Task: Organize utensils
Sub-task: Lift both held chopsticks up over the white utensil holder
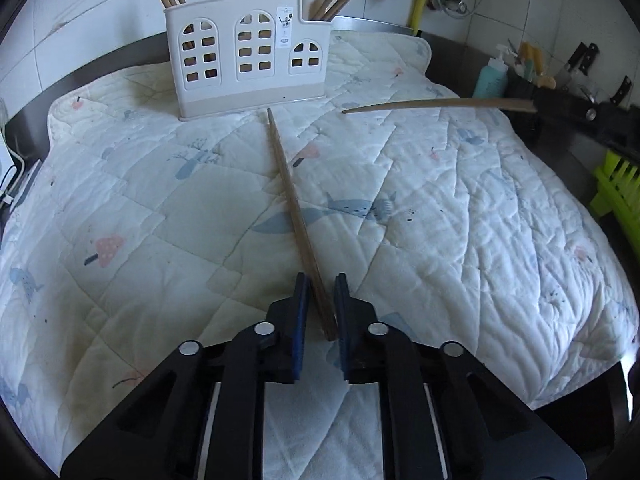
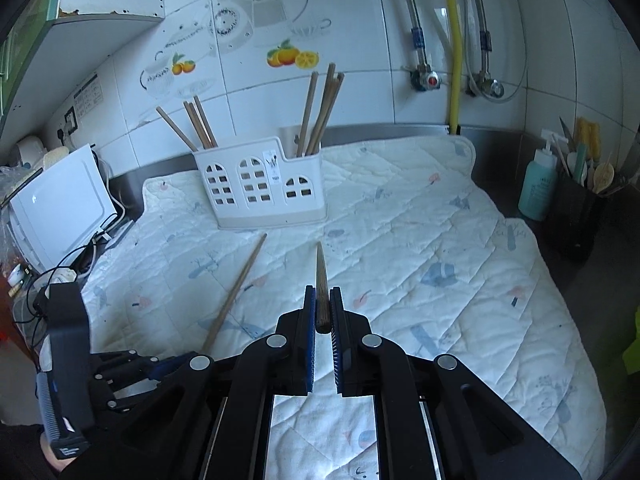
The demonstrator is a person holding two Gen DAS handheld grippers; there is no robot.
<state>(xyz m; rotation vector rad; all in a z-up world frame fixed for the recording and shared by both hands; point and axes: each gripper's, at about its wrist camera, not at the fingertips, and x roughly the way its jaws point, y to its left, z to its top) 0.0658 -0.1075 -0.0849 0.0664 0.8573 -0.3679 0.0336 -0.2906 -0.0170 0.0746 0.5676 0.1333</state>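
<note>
Each gripper's fingers clamp a chopstick — left (image 1: pixel 322 300), right (image 2: pixel 322 308)

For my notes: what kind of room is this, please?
Most likely a home kitchen: tiled wall with teapot and fruit decals, a white utensil holder of chopsticks, and a knife block on the counter.

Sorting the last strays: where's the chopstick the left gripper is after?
In the left wrist view, the chopstick lies on the quilt, running from the holder to the left gripper.
</note>
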